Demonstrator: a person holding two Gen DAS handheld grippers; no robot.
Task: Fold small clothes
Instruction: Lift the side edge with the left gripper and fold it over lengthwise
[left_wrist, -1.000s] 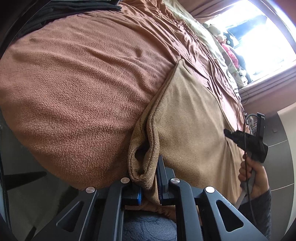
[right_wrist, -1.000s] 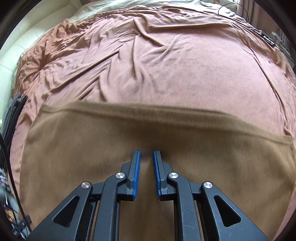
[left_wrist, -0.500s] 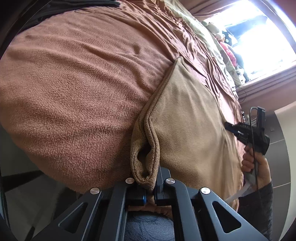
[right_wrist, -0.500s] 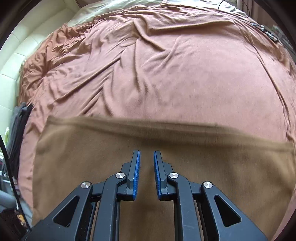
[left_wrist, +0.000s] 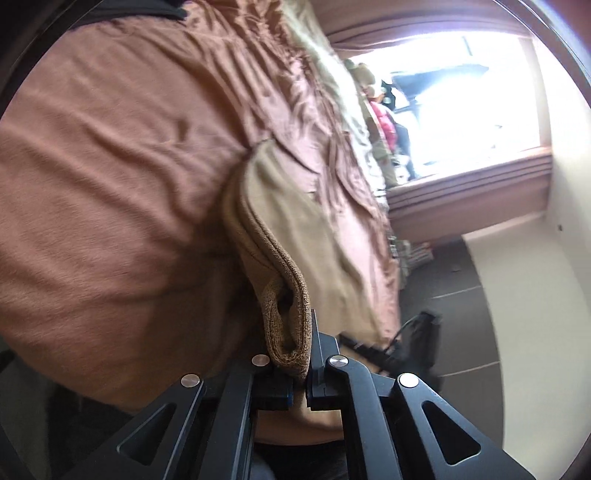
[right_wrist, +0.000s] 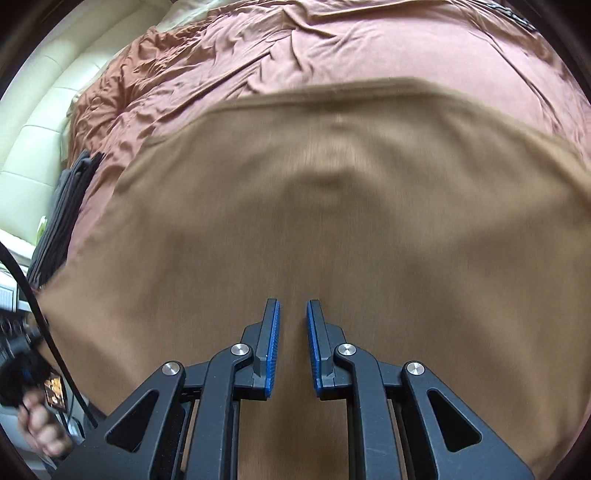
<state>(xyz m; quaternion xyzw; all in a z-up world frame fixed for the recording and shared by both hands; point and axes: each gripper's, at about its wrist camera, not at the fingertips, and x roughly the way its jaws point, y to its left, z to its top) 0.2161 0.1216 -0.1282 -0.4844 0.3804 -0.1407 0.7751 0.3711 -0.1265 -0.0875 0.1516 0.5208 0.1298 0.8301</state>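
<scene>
- Tan knit garment (left_wrist: 291, 240) has its near corner clamped in the left gripper (left_wrist: 300, 384), lifted off the rust bedspread (left_wrist: 110, 166).
- Right gripper (right_wrist: 292, 350) — jaws slightly apart, holding nothing — hovers over the cloth's middle; its long edge runs crosswise ahead.

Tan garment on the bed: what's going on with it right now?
A person is folding a tan garment on a bed with a rust-brown cover, holding tongs in each hand. The left tongs have just closed and are shut on a bunched hem edge, raised off the cover. The right tongs hover over the spread cloth, a narrow gap between their blue pads with nothing pinched. A dark folded pile sits at the bed's edge.
</scene>
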